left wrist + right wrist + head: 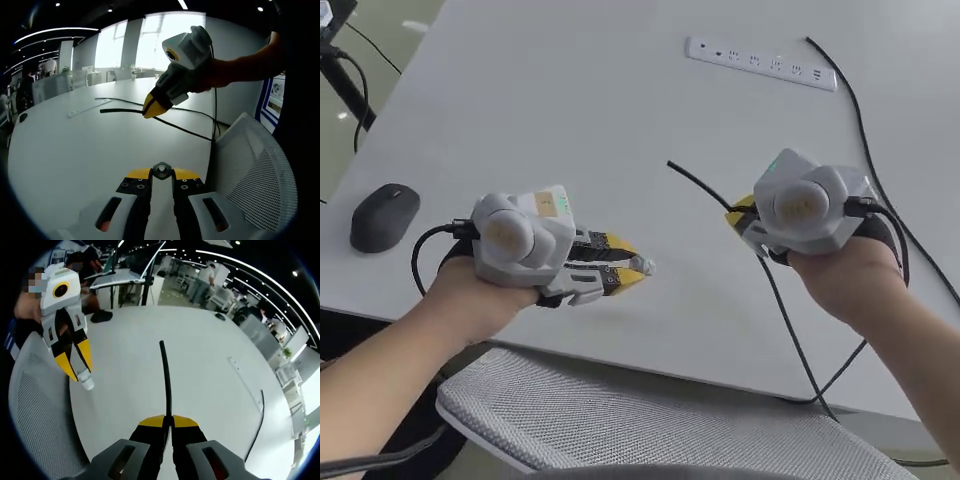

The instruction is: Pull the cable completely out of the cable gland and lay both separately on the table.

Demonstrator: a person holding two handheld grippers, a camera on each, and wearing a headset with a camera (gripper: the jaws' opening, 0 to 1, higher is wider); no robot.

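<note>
My left gripper [634, 270] is shut on a small grey cable gland [647, 266], held just above the white table [570, 110] near its front edge. In the left gripper view the gland [161, 170] sits pinched between the yellow jaw tips. My right gripper [737, 216] is shut on a thin black cable [698, 183], whose free end points away over the table. That cable [165, 375] runs straight out from the right gripper [168, 421] and is apart from the gland [87, 383]. The cable's other part hangs over the table's edge.
A black mouse [384, 215] lies at the left edge of the table. A white power strip [760, 62] lies at the back, with its own black lead [865, 140] running down the right side. A grey mesh chair [620, 420] stands below the front edge.
</note>
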